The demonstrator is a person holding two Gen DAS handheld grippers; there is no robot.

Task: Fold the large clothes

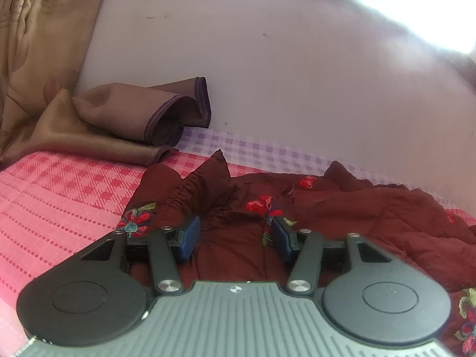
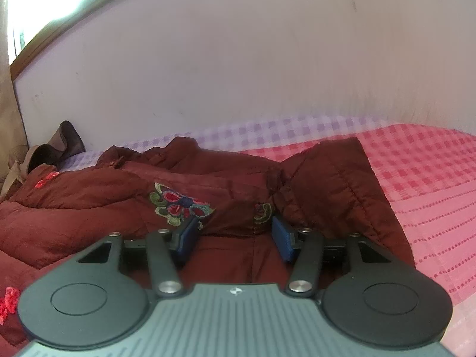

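Here, spread rumpled across centre frame on the pink checked bedsheet (image 1: 59, 196): dark maroon padded jacket with embroidered flowers (image 1: 342, 217). Low over it, left gripper (image 1: 235, 233), jaws parted, gripping nothing. Likewise right gripper (image 2: 235, 233), jaws apart. Upper left: brown satin curtain (image 1: 98, 125).

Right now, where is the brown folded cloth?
In the left wrist view, the brown cloth lies upper left, against the wall, beyond the maroon jacket.
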